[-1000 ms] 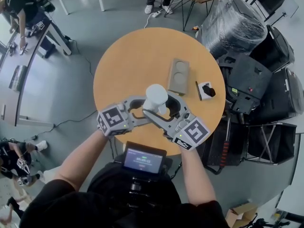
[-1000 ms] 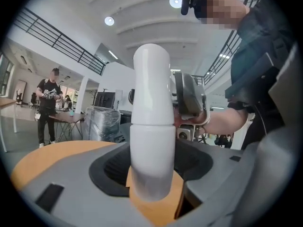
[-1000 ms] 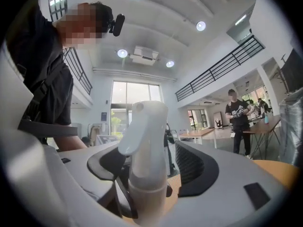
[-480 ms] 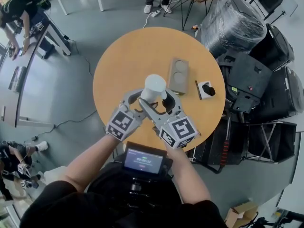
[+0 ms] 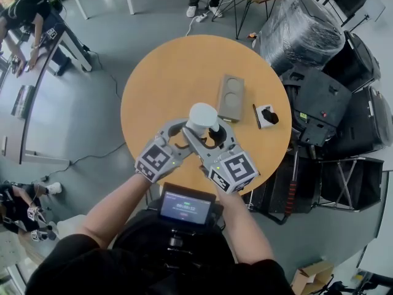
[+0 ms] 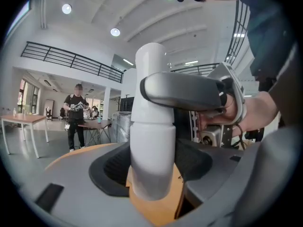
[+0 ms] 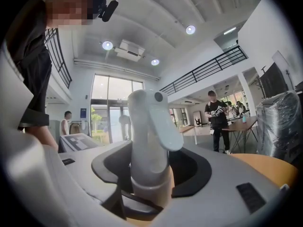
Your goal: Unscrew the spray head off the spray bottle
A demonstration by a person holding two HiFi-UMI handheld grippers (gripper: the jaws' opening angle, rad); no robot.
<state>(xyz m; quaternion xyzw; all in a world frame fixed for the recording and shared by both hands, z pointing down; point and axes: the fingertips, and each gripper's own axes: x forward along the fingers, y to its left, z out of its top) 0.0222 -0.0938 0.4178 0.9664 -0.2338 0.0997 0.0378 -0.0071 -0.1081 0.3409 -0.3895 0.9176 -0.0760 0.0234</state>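
Since a second ago both marker cubes have swung in toward 6 o'clock, and the right jaws have just been closing with the spray head's neck between them.

The round, matte wooden table [image 5: 159,72] carries a flat cardboard cup tray [image 5: 231,98] at 1 o'clock from the bottle. The left gripper [image 6: 152,174] is clamped on the spray bottle [image 6: 151,141], held upright over the table's 6 o'clock half. The right gripper [image 7: 149,174] is clenched round the spray head [image 7: 147,122] at its collar.

The bottle is a smooth white plastic cylinder, probably light, stiff and slippery. Its body suits a firm low hold, and the ribless collar is the place to twist.
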